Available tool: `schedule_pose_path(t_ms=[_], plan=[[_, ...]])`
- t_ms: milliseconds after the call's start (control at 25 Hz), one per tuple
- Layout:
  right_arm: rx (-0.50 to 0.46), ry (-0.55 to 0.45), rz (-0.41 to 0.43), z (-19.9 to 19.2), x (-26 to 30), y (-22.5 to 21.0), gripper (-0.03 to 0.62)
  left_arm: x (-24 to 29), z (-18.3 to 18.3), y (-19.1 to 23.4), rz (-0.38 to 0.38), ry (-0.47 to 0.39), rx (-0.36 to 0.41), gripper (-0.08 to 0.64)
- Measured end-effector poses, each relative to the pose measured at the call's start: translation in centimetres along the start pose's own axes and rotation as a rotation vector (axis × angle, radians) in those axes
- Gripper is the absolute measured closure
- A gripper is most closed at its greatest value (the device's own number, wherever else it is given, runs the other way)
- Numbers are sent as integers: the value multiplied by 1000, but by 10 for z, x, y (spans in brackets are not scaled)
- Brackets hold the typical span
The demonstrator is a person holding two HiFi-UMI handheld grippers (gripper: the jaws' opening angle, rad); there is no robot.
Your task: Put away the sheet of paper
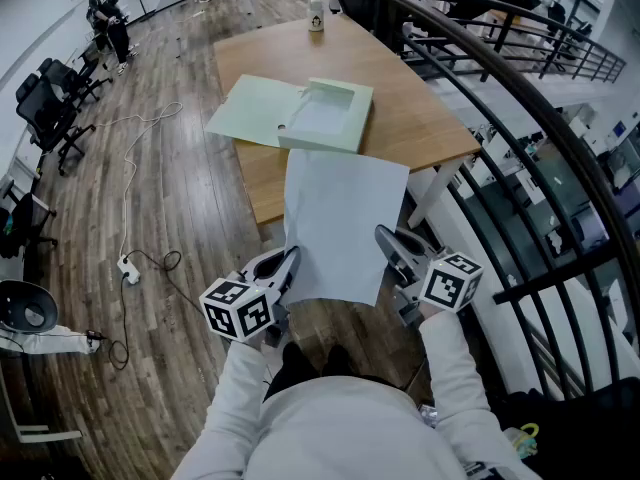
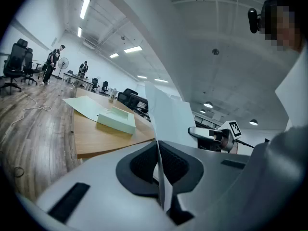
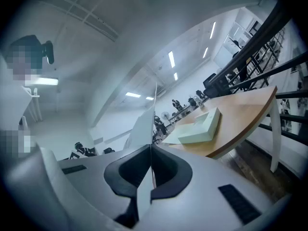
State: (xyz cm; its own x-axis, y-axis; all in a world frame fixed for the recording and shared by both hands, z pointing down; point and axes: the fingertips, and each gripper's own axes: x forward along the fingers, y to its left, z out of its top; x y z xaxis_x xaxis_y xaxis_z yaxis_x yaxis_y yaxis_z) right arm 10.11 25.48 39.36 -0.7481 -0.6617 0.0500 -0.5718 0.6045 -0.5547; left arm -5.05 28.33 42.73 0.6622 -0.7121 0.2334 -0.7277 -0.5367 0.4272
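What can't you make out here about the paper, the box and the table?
The paper: its underside faces away from the head view; both gripper views see it edge-on.
The box: its floor is hidden by its own wall in both gripper views.
The table: part of its near edge is behind the paper in the head view.
The bottle: too small in the head view to read any label.

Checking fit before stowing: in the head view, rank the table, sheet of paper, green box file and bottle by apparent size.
1. table
2-3. sheet of paper, then green box file; unsure, since the sheet is nearer the camera
4. bottle
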Motion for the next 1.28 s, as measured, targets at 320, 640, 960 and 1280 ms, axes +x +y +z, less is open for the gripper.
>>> schedule_pose_path(t_ms=[320,640,960,1280], plan=[[4,11,18,-5,-7,2,565,-1,-3,-7,9,4,2,543],[38,-13,35,-2,-5,-1,565,0,-5,-5,3,18,-10,543],[61,-29,16,8,19,-23,565,28,9,17,-15,31,-13,543],[56,-17,13,29,72,-60,565,73,29,68,-20,42,-38,543]])
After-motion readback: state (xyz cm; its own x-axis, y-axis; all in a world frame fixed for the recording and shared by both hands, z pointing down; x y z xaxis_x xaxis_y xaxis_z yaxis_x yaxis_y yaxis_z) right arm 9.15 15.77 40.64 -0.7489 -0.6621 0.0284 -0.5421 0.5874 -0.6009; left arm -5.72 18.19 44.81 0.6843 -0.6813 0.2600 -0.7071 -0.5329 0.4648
